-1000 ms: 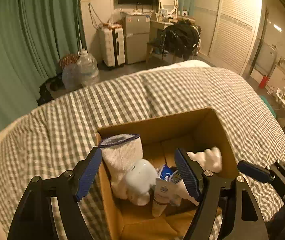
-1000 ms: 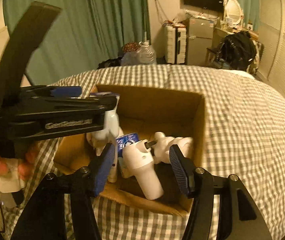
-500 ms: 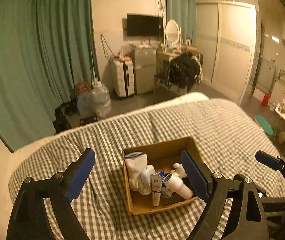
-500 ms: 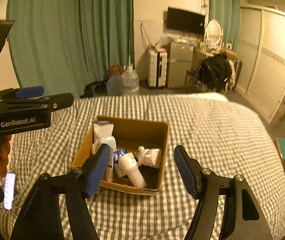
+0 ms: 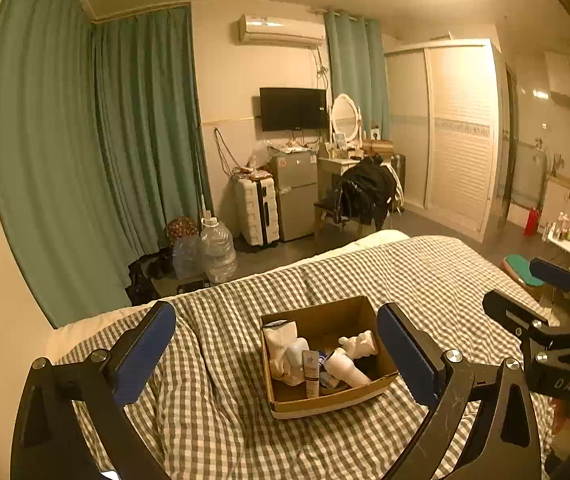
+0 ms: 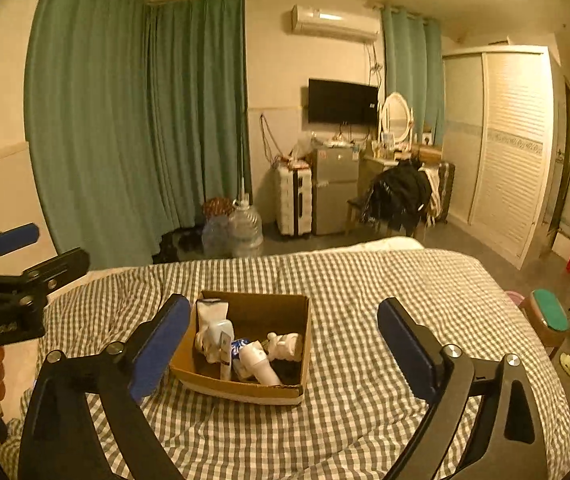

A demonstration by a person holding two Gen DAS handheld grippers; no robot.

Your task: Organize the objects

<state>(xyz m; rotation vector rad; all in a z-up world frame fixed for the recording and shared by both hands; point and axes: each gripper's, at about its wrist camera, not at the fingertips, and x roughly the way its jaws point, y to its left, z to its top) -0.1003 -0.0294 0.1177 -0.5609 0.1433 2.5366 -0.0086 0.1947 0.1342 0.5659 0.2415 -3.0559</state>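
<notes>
An open cardboard box (image 5: 349, 312) (image 6: 261, 304) sits on the checked bed cover. Inside lie a white sock (image 5: 281, 332) (image 6: 211, 312), a white rounded bottle (image 5: 297, 350) (image 6: 221, 328), a slim tube (image 5: 311, 372) (image 6: 226, 354), a white cylinder (image 5: 345, 368) (image 6: 259, 364), a blue-labelled item (image 6: 239, 346) and a white figure (image 5: 359, 344) (image 6: 285, 346). My left gripper (image 5: 277, 354) is open and empty, held well back above the box. My right gripper (image 6: 283, 346) is open and empty, also well back. Each gripper shows at the edge of the other's view.
The checked bed cover (image 5: 425, 272) (image 6: 385, 288) spreads all around the box. Beyond the bed stand water jugs (image 5: 217, 248), a white suitcase (image 5: 255, 210), a small fridge (image 5: 295, 192), a chair with dark clothes (image 5: 369, 196) and green curtains (image 5: 85, 160). A green stool (image 6: 551, 316) stands right.
Both grippers have pulled far back and up from the box, which now looks small in both views. Both stay open and empty. The box contents have not moved.
</notes>
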